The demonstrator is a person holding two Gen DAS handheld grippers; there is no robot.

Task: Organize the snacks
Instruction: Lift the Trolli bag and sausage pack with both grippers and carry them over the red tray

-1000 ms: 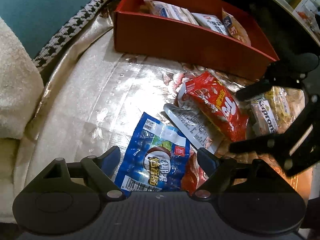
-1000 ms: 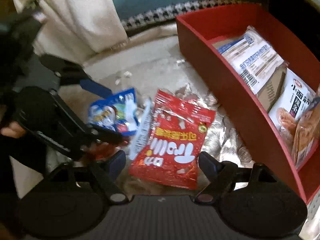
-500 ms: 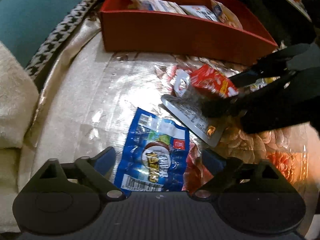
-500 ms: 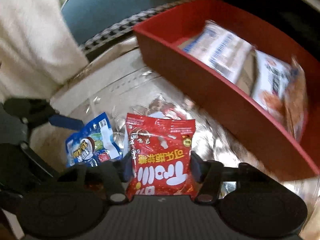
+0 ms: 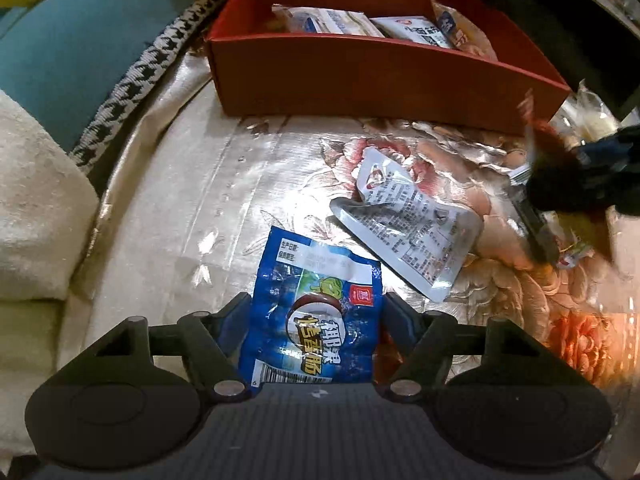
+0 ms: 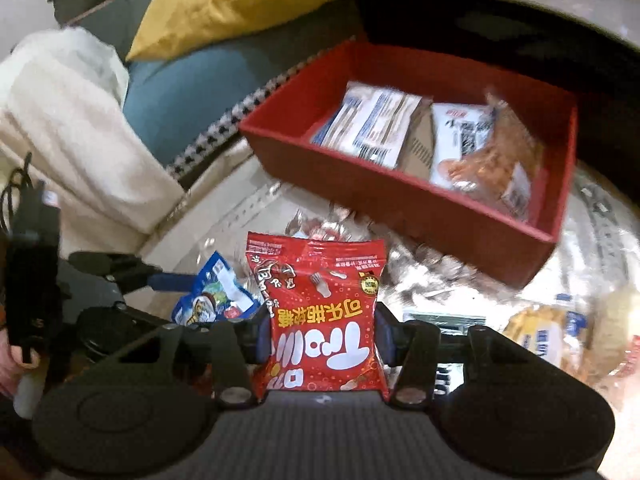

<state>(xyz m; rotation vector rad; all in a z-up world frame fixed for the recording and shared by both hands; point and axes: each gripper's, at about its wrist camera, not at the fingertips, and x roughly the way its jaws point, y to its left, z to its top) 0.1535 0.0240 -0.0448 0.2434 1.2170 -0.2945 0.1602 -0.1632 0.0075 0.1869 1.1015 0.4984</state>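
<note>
Red foil fills our right gripper [image 6: 322,334]: its fingers press the red bag [image 6: 320,312] from both sides, and the bag is lifted above the cloth [image 6: 240,216], in front of the red box [image 6: 404,196]. Our left gripper [image 5: 314,330] is closed on the blue bag [image 5: 314,320], low over the cloth. The silver pouch [image 5: 408,224] lies flat just beside it. Three packets [image 6: 424,140] lie already inside the box.
</note>
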